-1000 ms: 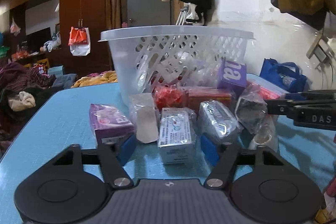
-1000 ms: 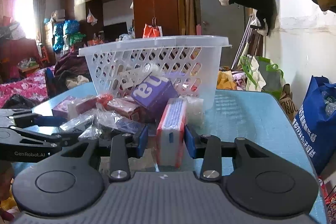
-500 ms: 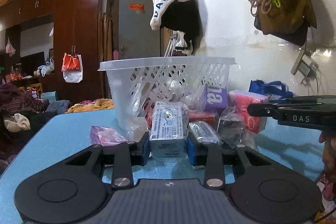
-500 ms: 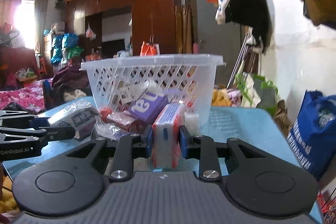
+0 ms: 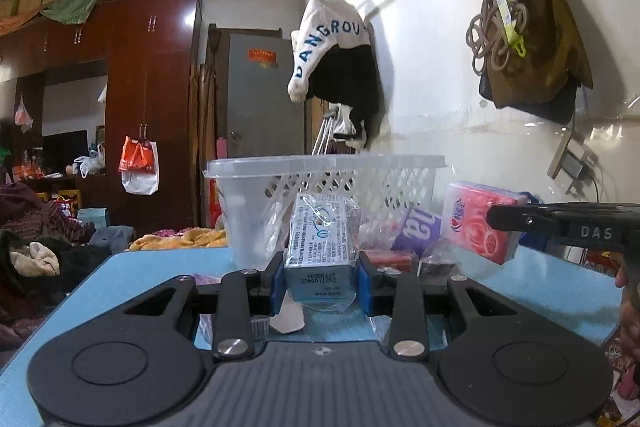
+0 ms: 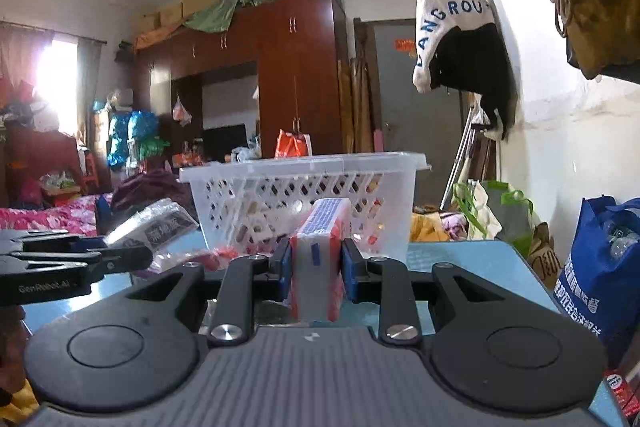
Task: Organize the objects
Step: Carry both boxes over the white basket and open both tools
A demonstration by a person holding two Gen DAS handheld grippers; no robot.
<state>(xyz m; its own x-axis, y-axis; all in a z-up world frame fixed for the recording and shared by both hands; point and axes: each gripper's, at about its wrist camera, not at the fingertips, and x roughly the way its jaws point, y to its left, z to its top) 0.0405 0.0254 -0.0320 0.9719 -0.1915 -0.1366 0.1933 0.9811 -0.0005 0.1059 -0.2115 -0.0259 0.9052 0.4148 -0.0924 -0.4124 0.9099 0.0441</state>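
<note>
My left gripper (image 5: 319, 281) is shut on a grey-blue printed packet in clear wrap (image 5: 320, 245), held above the blue table (image 5: 132, 275). My right gripper (image 6: 316, 269) is shut on a red and white tissue pack (image 6: 320, 259), also lifted. The tissue pack also shows at the right of the left wrist view (image 5: 480, 227), and the wrapped packet at the left of the right wrist view (image 6: 154, 225). A white slotted basket (image 5: 328, 183) stands just beyond both; it also shows in the right wrist view (image 6: 304, 195). Both packets are below its rim.
Several loose packets lie at the basket's foot, among them a purple box (image 5: 418, 233) and red packets (image 6: 220, 253). A blue bag (image 6: 600, 267) stands off the table's right edge. Clothes hang on the wall (image 5: 336, 55) at the right.
Both grippers closed on their packets and lifted them off the table, rising toward the basket's rim height.
</note>
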